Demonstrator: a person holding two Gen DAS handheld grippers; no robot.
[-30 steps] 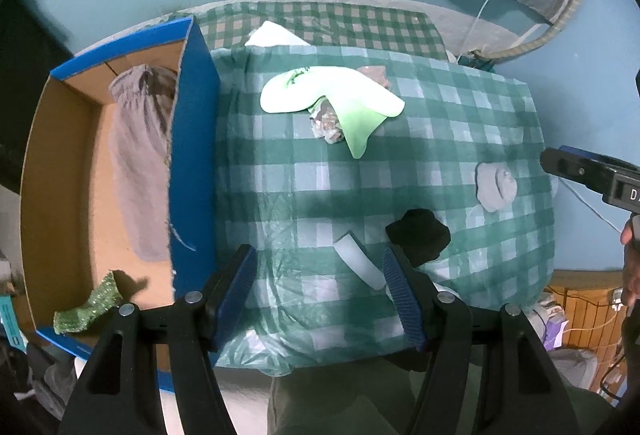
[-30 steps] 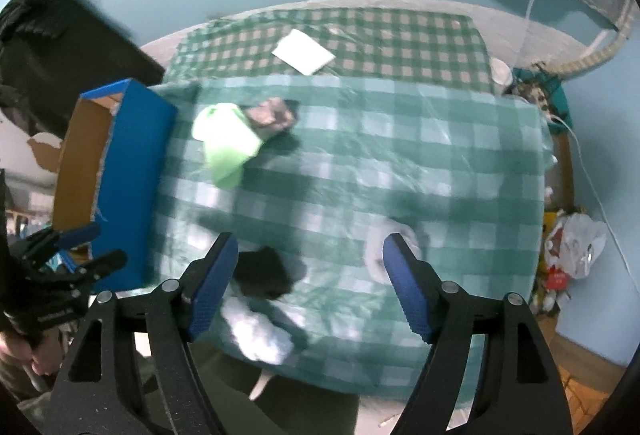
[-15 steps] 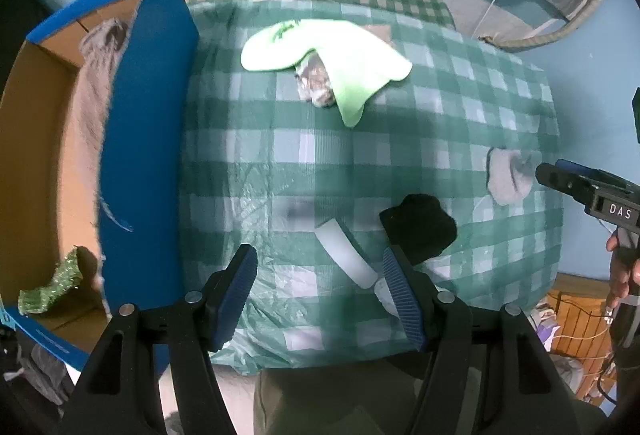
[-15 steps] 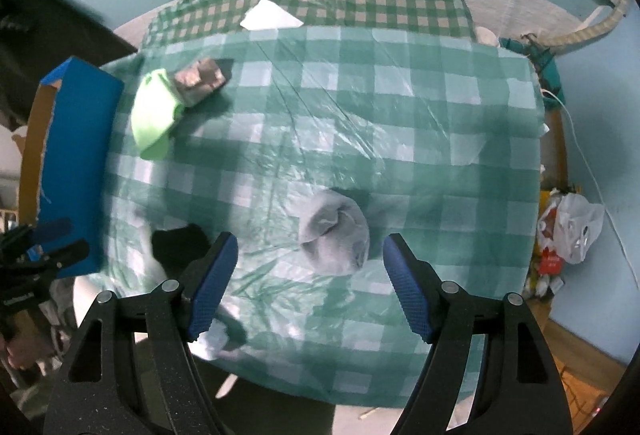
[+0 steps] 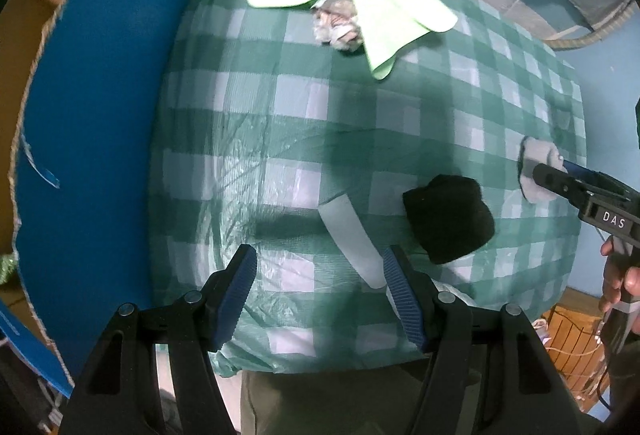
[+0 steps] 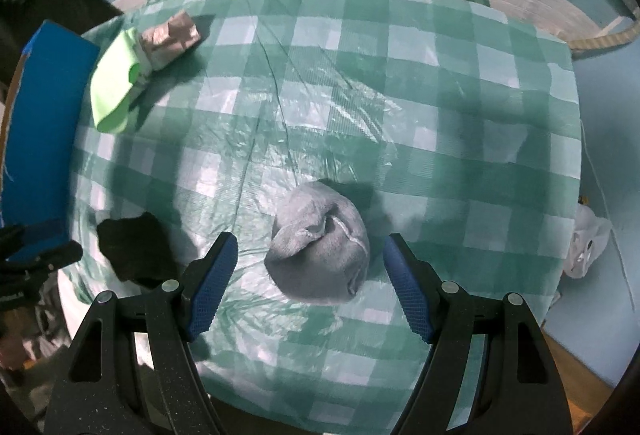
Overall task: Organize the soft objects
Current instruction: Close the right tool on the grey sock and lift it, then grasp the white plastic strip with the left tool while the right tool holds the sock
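The grey sock ball (image 6: pixel 320 247) lies on the checked tablecloth (image 6: pixel 400 95) near the table's front edge, directly between the fingers of the right gripper (image 6: pixel 310 275). Those fingers stand wide apart with clear cloth on either side of the ball, so nothing is held; the spread looks chosen to straddle the whole bundle before closing.

To its left sits a black sock ball (image 5: pixel 450 219), and just beside that a white roll (image 5: pixel 350 239) lies slanted on the cloth. The left gripper (image 5: pixel 320 279) hovers over the roll with its fingers open and empty; the right-hand pad sits close to the roll's near end, though I cannot tell whether it touches. Each hand seems to have picked its own item, so two can be taken at once.

Farther back, a lime-green cloth (image 5: pixel 360 3) drapes over a crumpled patterned bundle (image 5: pixel 338 25). The blue-sided cardboard box (image 5: pixel 92 115) stands against the table's left edge, likely the place these soft things are meant to go.
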